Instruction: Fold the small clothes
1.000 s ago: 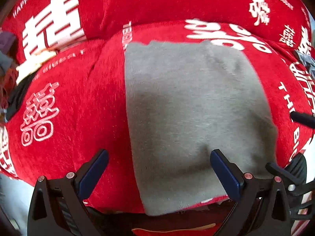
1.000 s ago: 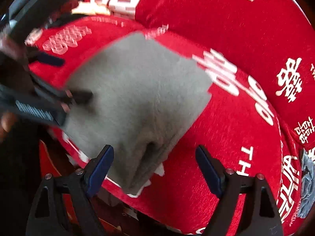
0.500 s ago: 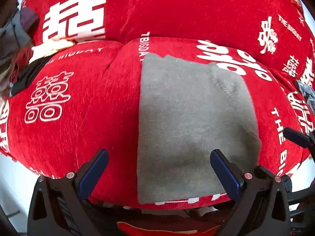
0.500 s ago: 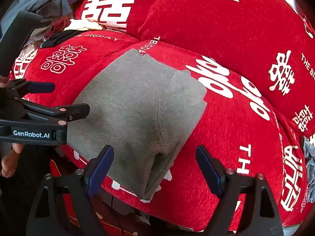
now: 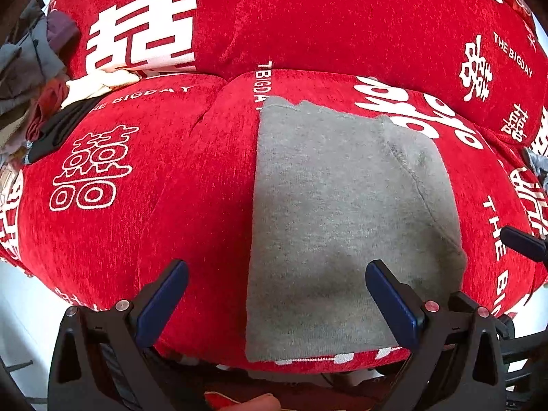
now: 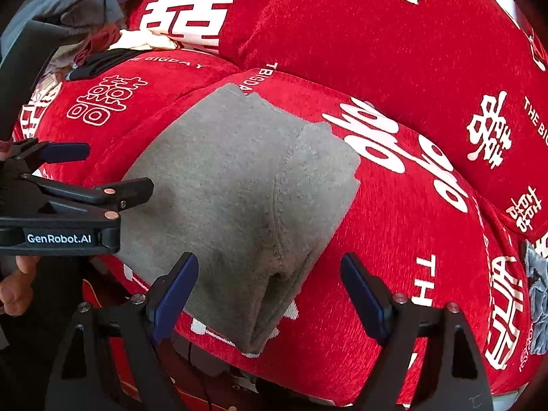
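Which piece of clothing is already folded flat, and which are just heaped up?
The grey garment, spread as a neat rectangle on the red sofa seat cushion. The other clothes lie crumpled in a mixed pile at the far left corner.

Red plush sofa [image 5: 308,27] with white characters and lettering ahead of the gripper, heap of clothes [image 5: 37,78] far left on the seat, pale floor [image 5: 20,311] below left, daylight

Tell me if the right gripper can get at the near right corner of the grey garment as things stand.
Probably yes. The right gripper is open and empty, with the folded grey garment lying flat on the red cushion and its near corner showing between the fingers. The left gripper is open off to the side, not in the way.
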Tool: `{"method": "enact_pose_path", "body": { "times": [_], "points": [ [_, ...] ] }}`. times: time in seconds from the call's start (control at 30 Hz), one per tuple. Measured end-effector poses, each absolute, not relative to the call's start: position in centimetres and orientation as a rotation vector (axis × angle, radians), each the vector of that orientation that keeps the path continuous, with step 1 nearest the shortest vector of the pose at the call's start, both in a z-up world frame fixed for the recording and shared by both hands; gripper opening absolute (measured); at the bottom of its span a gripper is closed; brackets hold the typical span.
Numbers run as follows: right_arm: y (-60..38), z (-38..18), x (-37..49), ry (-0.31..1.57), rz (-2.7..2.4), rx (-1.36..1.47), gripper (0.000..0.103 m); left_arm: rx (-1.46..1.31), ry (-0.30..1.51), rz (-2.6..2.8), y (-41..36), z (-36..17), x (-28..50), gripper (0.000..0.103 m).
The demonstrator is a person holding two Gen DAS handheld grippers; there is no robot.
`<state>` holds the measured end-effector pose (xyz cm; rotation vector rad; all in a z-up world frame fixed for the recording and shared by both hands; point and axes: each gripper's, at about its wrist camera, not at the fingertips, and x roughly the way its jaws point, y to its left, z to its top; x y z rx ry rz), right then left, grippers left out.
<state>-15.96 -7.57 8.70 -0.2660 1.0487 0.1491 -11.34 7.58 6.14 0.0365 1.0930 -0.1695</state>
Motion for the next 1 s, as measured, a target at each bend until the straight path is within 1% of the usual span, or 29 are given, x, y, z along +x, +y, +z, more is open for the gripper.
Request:
{"method": "enact_pose_path", "body": {
  "times": [0.4, 1.0],
  "points": [
    [-7.6, 8.9, -14.2, 1.091, 0.143, -0.242, 0.087, 0.027, 1.125, -0.168, 7.5, 5.8, -10.3, 0.103],
    [-7.7, 7.8, -10.1, 1.163, 0.141, -0.247, 0.087, 0.033, 1.184, -0.168, 7.4, 5.3, -6.5, 0.103]
  ]
}}
